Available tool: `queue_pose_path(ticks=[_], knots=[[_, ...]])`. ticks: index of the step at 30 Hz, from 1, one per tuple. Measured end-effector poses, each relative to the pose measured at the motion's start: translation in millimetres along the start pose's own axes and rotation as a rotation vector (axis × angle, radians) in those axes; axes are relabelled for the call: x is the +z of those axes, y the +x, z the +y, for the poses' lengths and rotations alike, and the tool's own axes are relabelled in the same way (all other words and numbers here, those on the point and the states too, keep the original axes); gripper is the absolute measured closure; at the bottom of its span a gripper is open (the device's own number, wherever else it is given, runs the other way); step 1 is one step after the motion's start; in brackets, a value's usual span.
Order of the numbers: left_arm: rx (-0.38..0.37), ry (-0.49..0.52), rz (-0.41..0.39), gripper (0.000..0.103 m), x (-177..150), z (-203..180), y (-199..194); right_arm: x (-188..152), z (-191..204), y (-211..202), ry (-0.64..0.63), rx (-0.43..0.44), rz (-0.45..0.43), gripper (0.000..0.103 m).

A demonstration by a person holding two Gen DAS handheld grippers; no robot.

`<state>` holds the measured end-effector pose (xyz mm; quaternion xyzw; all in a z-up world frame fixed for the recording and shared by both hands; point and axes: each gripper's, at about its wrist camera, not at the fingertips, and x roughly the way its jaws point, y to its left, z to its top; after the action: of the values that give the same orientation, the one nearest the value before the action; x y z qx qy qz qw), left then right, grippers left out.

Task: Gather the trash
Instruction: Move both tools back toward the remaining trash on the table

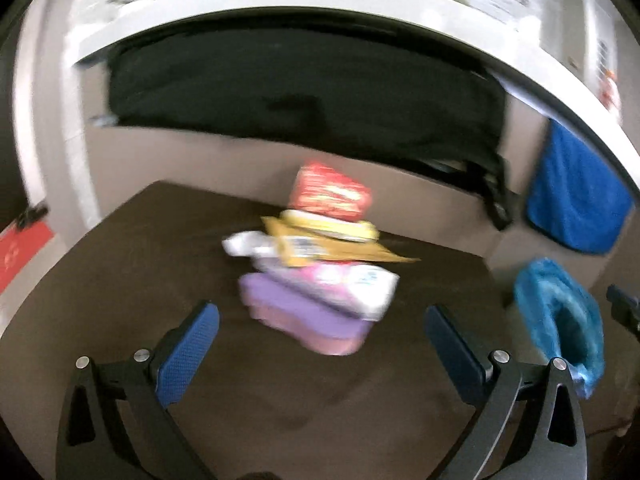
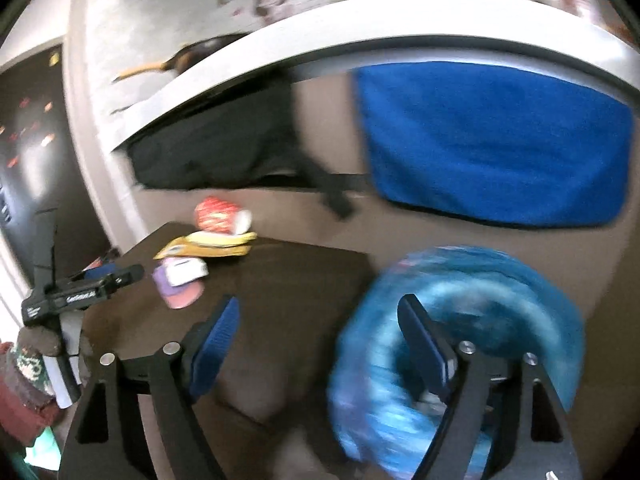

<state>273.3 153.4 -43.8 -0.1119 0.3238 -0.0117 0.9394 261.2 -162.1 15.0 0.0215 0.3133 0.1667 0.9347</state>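
Observation:
A pile of trash lies on a dark brown table (image 1: 120, 280): a red wrapper (image 1: 330, 192), a yellow envelope (image 1: 332, 246), crumpled white paper (image 1: 244, 243) and a purple-pink packet (image 1: 312, 312). My left gripper (image 1: 320, 320) is open just in front of the pile, empty. A bin lined with a blue bag (image 1: 560, 320) stands right of the table. In the right wrist view the pile (image 2: 200, 256) is far left, and my right gripper (image 2: 320, 320) is open and empty, its right finger in front of the blue-lined bin (image 2: 500, 300). Both views are blurred.
A white desk edge (image 1: 280, 4) arcs over the table, with a black bag (image 1: 300, 92) and a blue cloth (image 1: 576, 192) hanging under it. The left gripper's body (image 2: 80, 292) shows at the left of the right wrist view.

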Motion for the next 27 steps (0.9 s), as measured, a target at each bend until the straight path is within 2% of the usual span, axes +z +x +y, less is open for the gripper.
queue_pose_path(ticks=[5, 10, 14, 18, 19, 21, 22, 23, 25, 27], knots=[[0.064, -0.052, 0.011, 0.004, 3, 52, 1, 25, 62, 66, -0.089, 0.115, 0.077, 0.024], [0.029, -0.096, 0.052, 0.008, 6, 96, 8, 48, 108, 142, -0.126, 0.241, 0.173, 0.024], [-0.007, -0.118, 0.08, 0.012, 5, 117, 16, 64, 138, 209, -0.221, 0.214, 0.232, 0.024], [-0.035, -0.14, 0.1, 0.013, 2, 130, 24, 76, 152, 264, -0.266, 0.189, 0.313, 0.024], [-0.046, -0.148, 0.105, 0.013, 2, 132, 25, 78, 153, 275, -0.268, 0.186, 0.333, 0.027], [-0.069, -0.166, 0.11, 0.013, -1, 135, 27, 78, 154, 296, -0.272, 0.18, 0.388, 0.04], [-0.08, -0.175, 0.112, 0.013, -2, 136, 28, 77, 152, 302, -0.265, 0.19, 0.413, 0.055], [-0.087, -0.179, 0.114, 0.013, -3, 137, 28, 74, 148, 305, -0.245, 0.198, 0.439, 0.061], [-0.102, -0.18, 0.12, 0.013, -5, 135, 30, 67, 136, 299, -0.198, 0.228, 0.45, 0.068], [-0.114, -0.166, 0.123, 0.013, -5, 130, 31, 57, 126, 286, -0.191, 0.214, 0.452, 0.073]])
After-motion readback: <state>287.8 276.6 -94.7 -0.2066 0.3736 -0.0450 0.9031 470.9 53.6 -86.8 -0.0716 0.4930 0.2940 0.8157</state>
